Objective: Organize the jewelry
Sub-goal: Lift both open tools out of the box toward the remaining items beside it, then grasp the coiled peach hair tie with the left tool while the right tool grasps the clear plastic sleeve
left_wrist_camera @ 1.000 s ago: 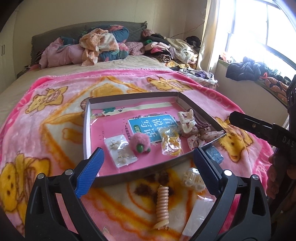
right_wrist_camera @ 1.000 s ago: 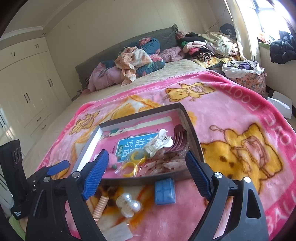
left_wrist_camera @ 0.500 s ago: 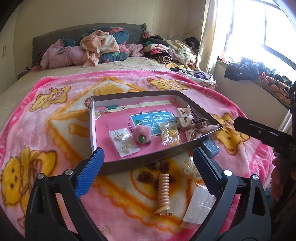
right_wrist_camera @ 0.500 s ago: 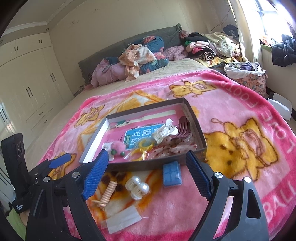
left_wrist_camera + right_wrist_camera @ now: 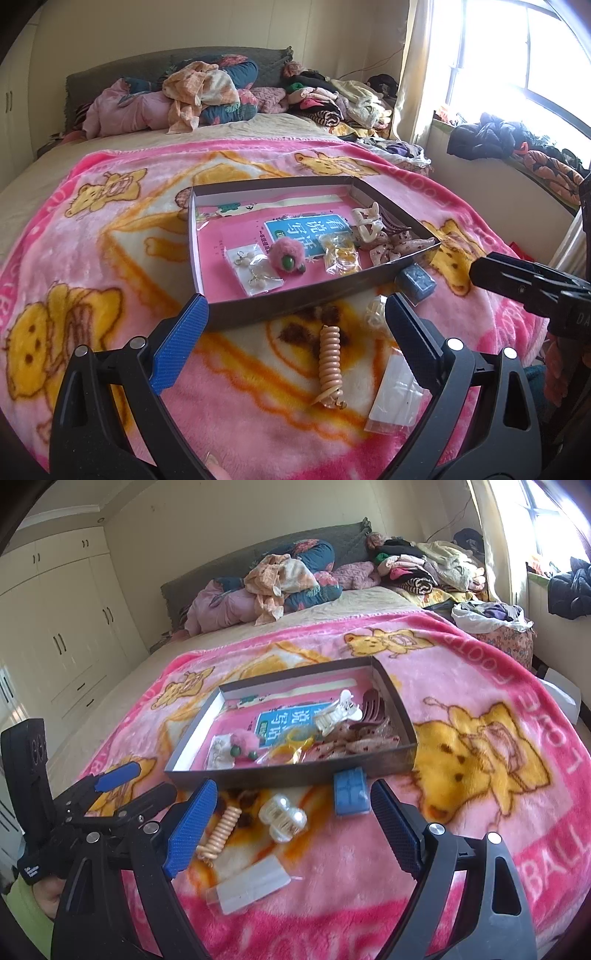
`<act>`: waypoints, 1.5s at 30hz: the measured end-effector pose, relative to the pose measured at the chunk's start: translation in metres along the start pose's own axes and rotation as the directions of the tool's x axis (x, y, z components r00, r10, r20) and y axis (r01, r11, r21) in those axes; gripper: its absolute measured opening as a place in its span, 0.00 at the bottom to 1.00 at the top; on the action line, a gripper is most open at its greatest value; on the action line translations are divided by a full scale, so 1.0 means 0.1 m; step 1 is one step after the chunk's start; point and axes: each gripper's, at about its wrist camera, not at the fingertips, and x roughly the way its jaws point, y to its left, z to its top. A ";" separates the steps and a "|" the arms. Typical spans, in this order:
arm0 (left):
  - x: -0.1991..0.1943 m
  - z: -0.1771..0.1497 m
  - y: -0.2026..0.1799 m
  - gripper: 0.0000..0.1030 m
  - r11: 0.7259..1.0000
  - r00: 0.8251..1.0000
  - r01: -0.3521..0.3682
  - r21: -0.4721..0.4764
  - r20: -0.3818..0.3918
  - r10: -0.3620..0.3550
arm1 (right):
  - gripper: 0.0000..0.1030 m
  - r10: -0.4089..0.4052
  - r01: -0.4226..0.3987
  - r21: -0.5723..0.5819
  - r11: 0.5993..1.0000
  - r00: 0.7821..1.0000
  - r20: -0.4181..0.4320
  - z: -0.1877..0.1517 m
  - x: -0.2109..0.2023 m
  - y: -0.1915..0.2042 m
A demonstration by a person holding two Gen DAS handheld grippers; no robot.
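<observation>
A grey box (image 5: 295, 297) (image 5: 288, 775) with a pink floor lies on the pink blanket. It holds an earring bag (image 5: 255, 269), a pink pompom (image 5: 288, 254), a yellow bagged item (image 5: 341, 254), a white claw clip (image 5: 338, 710) and bow clips (image 5: 399, 243). Outside its near wall lie a peach spiral hair tie (image 5: 330, 363) (image 5: 219, 834), a clear claw clip (image 5: 282, 818), a blue block (image 5: 351, 792) and a clear bag (image 5: 249, 886). My left gripper (image 5: 295, 339) and right gripper (image 5: 291, 834) are open and empty, above these loose items.
The pink bear blanket (image 5: 92, 258) covers the bed. Piled clothes (image 5: 192, 96) lie at the headboard. A window sill with clothes (image 5: 517, 144) is on the right. White wardrobes (image 5: 62, 635) stand on the left. The bed's edge drops off near the right gripper.
Both grippers have drawn back and risen from the box. More of the blanket and the loose items in front of the box now show. Both jaws stay open.
</observation>
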 end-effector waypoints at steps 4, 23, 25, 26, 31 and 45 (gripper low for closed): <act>-0.05 -0.05 0.03 0.85 1.000 1.000 -0.002 -0.002 0.003 0.002 | 0.80 -0.002 0.002 0.003 1.000 1.000 -0.016 -0.05 -0.01 0.01; -0.07 -0.25 0.12 0.85 0.999 0.999 -0.002 0.034 -0.050 0.004 | 0.80 -0.079 0.085 0.018 0.996 0.976 -0.204 -0.33 0.20 0.07; -0.06 -0.28 0.12 0.85 0.999 0.998 0.005 0.041 -0.061 -0.003 | 0.77 -0.079 0.086 0.022 0.996 0.971 -0.226 -0.36 0.24 0.08; -0.05 -0.29 0.12 0.85 0.999 0.998 0.009 0.044 -0.065 -0.006 | 0.73 -0.072 0.081 0.026 0.996 0.966 -0.247 -0.38 0.28 0.09; -0.04 -0.39 0.10 0.85 0.998 0.996 0.033 0.058 -0.083 -0.028 | 0.56 -0.012 0.037 0.073 0.997 0.947 -0.321 -0.47 0.42 0.08; 0.14 -0.60 0.02 0.61 0.991 0.982 0.110 0.081 -0.163 -0.095 | 0.30 0.089 -0.016 0.188 0.982 0.918 -0.386 -0.53 0.69 0.03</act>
